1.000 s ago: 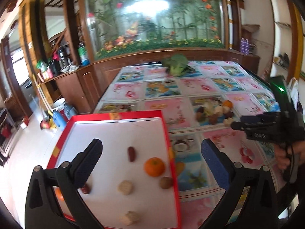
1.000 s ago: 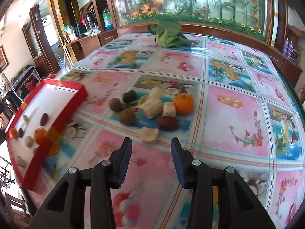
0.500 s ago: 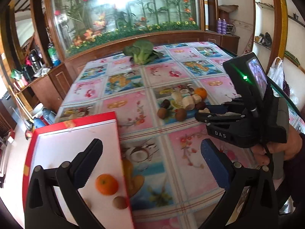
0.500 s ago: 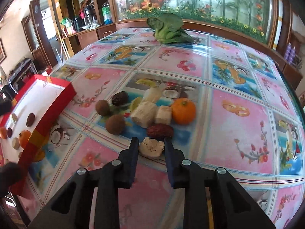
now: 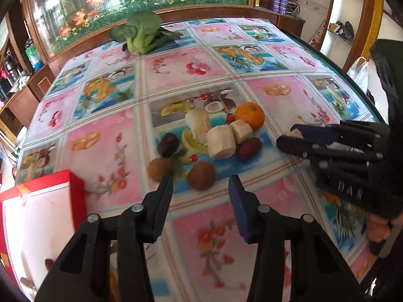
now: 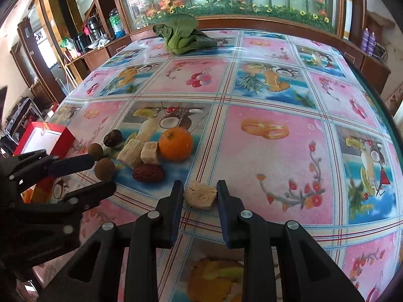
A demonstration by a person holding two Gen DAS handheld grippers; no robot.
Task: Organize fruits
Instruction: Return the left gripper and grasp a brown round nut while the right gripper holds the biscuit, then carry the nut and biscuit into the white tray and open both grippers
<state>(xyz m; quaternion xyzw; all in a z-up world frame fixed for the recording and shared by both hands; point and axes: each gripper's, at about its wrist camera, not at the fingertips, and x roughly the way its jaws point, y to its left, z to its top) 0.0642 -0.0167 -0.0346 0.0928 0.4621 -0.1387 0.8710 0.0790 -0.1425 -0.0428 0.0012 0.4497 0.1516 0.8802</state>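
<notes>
- Tablecloth: glossy, smooth plastic.
- Orange: shiny, dimpled skin.
- Pale chunk: rough, crumbly face.
- Box: matt red card.
- Right gripper: matt black plastic, metal screws.

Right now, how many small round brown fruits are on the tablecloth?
2. One small round brown fruit lies just ahead of the open left gripper; the other is left of it. The right gripper holds only a pale fruit chunk.

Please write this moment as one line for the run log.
left gripper: open, at brown round fruit | right gripper: shut on pale chunk | red box: left, some fruits inside
</notes>
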